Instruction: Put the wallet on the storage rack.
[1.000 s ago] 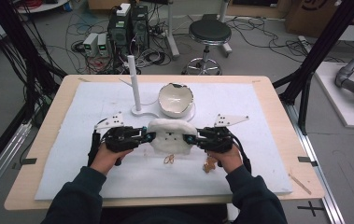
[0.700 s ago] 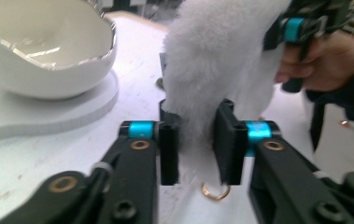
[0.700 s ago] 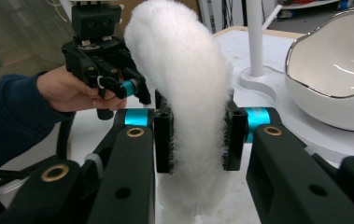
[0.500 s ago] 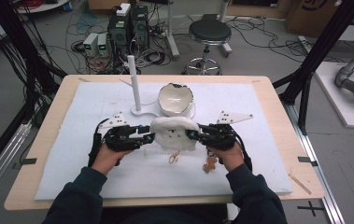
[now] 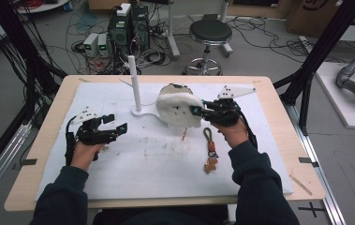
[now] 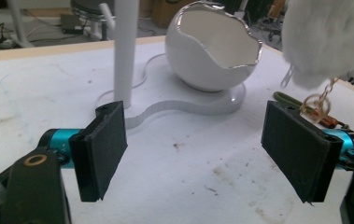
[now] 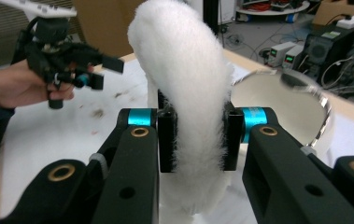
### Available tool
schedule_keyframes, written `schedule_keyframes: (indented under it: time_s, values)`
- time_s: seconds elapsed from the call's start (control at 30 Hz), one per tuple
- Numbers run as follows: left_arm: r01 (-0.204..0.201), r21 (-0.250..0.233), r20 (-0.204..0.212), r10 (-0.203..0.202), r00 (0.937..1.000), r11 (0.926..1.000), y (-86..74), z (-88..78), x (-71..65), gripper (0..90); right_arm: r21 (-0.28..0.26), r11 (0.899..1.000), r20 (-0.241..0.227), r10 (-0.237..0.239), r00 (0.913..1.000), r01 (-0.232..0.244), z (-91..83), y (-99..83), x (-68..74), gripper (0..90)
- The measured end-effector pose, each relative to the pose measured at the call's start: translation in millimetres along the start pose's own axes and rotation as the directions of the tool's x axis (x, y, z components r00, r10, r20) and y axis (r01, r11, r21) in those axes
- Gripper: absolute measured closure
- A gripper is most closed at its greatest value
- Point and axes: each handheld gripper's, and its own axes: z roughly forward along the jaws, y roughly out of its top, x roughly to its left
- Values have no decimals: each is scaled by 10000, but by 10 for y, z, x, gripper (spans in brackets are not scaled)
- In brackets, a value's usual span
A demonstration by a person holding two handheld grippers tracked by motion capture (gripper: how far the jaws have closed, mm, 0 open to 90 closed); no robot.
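A white fluffy pouch [image 5: 179, 110] hangs above the mat, and my right gripper [image 5: 197, 111] is shut on its edge. In the right gripper view both pads of my right gripper [image 7: 198, 135] squeeze the fluffy pouch [image 7: 184, 70]. A short chain [image 6: 322, 100] dangles from the pouch. My left gripper [image 5: 118, 123] sits at the left of the mat. Its jaws have just been opening and stand wide with nothing between them [image 6: 198, 154]. A white eggshell-shaped bowl [image 6: 212, 51] on a stand sits behind the pouch, beside a white post [image 5: 135, 84].
A keychain with a green loop and a gingerbread figure [image 5: 209, 151] lies on the white mat [image 5: 156, 159] below the right hand. The stand's flat base [image 6: 188, 102] spreads under post and bowl. Brown crumbs dot the mat's middle.
The left gripper let go of the pouch, opened and moved away to the left. The right gripper lifted the pouch up and back toward the bowl, leaving the keychain on the mat.
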Motion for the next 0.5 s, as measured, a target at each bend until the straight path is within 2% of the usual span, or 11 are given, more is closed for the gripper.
schedule_keyframes:
  time_s: [0.2, 0.27, 0.33, 0.5]
  values:
    - [-20, -54, -6, 20, 10000, 10000, -2, 4, 5, 223, 191, 9983, 370, -556, 9978, 549, 117, 401, -72, 751]
    - [-1, -112, -81, 0, 10000, 9999, 2, -6, 13, 223, 163, 9980, 514, -614, 9968, 606, 146, 516, -106, 751]
    - [63, -227, -85, -65, 9999, 9997, 4, -15, 22, 223, 136, 9975, 705, -700, 9951, 692, 175, 604, -150, 752]
    - [72, -118, 4, -72, 10000, 9999, -1, -1, 19, 223, 436, 9949, 1257, -955, 9875, 906, 316, 731, -325, 751]
